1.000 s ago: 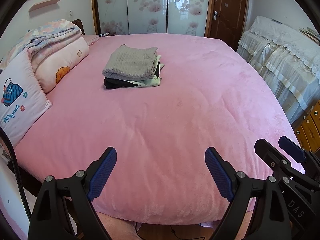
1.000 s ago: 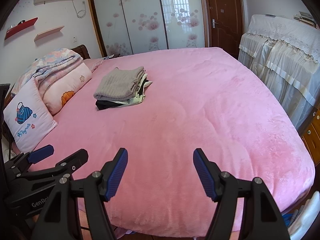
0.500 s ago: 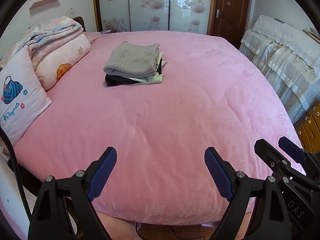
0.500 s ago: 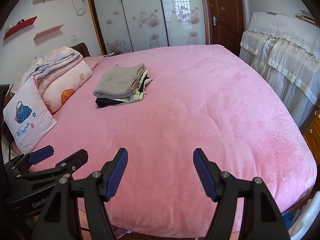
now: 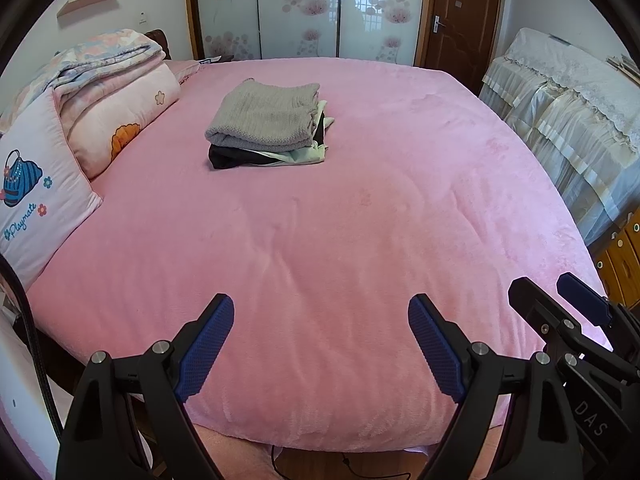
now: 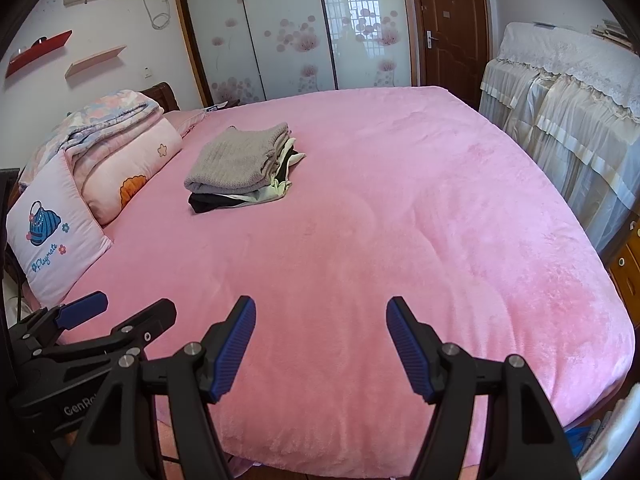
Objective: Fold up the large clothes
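Note:
A stack of folded clothes (image 5: 266, 120), grey knit on top over pale green and black pieces, lies on the pink bed (image 5: 340, 240) towards its far left; it also shows in the right wrist view (image 6: 240, 164). My left gripper (image 5: 320, 320) is open and empty above the bed's near edge. My right gripper (image 6: 320, 320) is open and empty beside it. Each gripper shows at the edge of the other's view: the right one (image 5: 560, 304) and the left one (image 6: 116, 312). Both are far from the stack.
Pillows and a folded quilt (image 5: 100, 92) line the bed's left side. A lace-covered piece of furniture (image 5: 568, 96) stands to the right, with wooden drawers (image 5: 620, 256) near it. Sliding wardrobe doors (image 5: 304, 8) and a brown door (image 5: 460, 12) are behind the bed.
Both views have tilted slightly, so the stack sits a little lower in frame. The grippers stay open and the clothes have not moved.

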